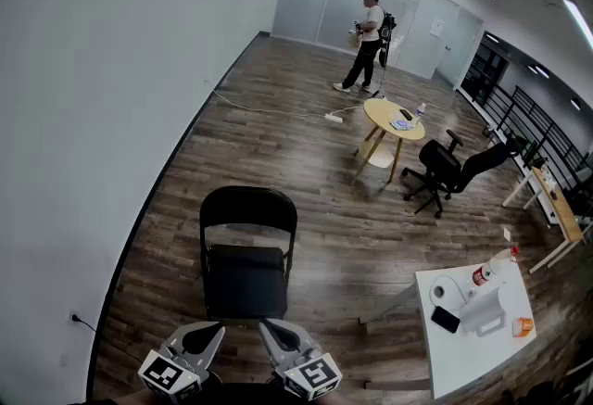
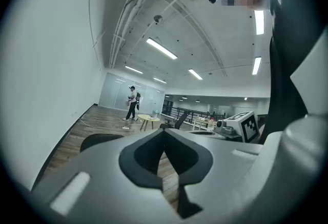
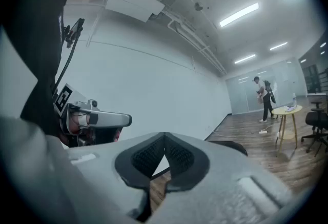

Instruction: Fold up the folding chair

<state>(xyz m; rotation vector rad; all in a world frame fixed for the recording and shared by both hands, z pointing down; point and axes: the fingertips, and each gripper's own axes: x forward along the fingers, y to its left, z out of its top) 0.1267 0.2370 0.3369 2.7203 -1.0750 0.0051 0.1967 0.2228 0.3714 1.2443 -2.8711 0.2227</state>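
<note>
The step in hand looked like the approach. To do it well, both jaws would need to open first, one probably taking the seat's front edge to lift it while the other steadied the backrest.

The left gripper and right gripper were held level, side by side. Each had its jaws closed together, empty and touching nothing.

Just ahead of the jaws stood the black folding chair, not yet folded, its seat towards them. Well beyond it were a round tabletop, an office chair and a person.
</note>
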